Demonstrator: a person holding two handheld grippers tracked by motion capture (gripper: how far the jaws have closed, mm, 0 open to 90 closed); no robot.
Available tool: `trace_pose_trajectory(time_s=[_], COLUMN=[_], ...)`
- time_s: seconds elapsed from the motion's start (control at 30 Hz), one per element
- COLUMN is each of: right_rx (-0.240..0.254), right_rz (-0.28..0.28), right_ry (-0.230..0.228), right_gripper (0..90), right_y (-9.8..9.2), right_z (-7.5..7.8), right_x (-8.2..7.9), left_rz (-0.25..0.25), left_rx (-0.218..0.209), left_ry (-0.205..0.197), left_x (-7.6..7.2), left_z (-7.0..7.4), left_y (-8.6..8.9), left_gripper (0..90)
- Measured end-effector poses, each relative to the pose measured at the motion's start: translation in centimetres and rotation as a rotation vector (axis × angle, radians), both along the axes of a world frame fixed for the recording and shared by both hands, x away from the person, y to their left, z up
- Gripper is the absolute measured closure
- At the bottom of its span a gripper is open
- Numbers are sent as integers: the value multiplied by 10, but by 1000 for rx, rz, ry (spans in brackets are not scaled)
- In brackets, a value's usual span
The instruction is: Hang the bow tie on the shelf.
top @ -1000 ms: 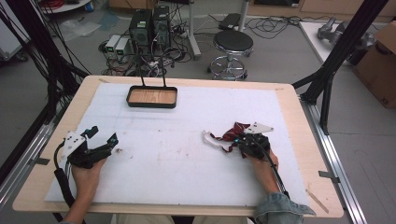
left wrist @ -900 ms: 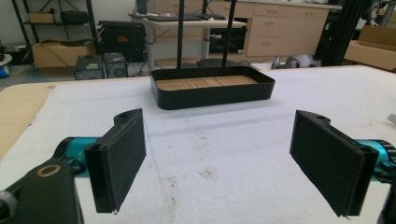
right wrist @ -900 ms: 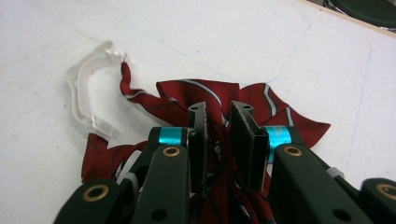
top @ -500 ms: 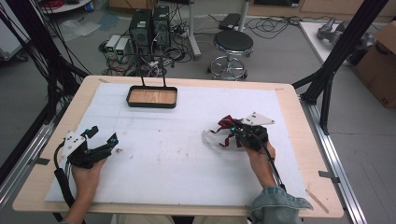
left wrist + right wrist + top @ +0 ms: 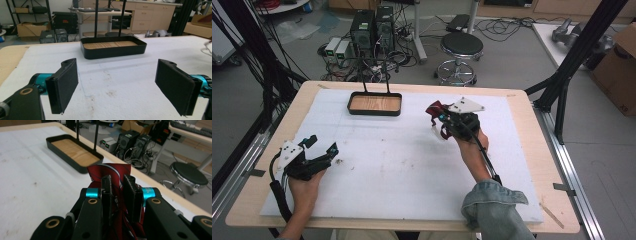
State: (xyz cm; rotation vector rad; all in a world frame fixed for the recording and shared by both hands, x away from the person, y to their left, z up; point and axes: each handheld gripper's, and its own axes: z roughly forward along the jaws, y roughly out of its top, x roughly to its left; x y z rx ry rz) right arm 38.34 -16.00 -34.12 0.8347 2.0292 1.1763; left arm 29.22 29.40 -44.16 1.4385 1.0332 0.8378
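White foam-topped worktop (image 5: 412, 170): right gripper (image 5: 121, 192) pinches soft, light red patterned cloth (image 5: 110, 171), bunched mid-frame; left gripper (image 5: 117, 88) fingers spread, empty.

The left black two-jaw gripper (image 5: 319, 152) is held low at eight o'clock, jaws spread wide. The right black two-jaw gripper (image 5: 438, 119) is raised at one o'clock, jaws clamped.

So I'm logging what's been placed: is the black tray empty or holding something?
Empty: the black tray shows only its bare wooden floor, and the red cloth sits clamped in the right gripper.
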Motion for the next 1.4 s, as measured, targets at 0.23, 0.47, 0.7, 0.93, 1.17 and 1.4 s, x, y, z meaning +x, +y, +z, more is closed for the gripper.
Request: trace_pose_trajectory(time_s=[0.23,0.47,0.7,0.93,1.17,1.4], right_rx=[17,27,53,90,99,126], right_rz=[10,16,17,4,-15,-44], right_ry=[-52,-79,-124,-158,-172,-158], right_gripper=[776,776,776,776,776,776], right_y=[28,51,74,94,110,124], right_z=[20,33,47,54,54,51], right_x=[19,37,58,73,92,115], left_rz=[-5,-10,-13,-16,-23,-22], left_rx=[-2,-6,-9,-11,-16,-17], left_ry=[0,-4,-5,-5,-5,-3], left_x=[0,0,0,0,1,1], left_z=[0,0,0,0,0,0], left_y=[0,0,0,0,1,0], left_gripper=[188,188,188,189,188,188])
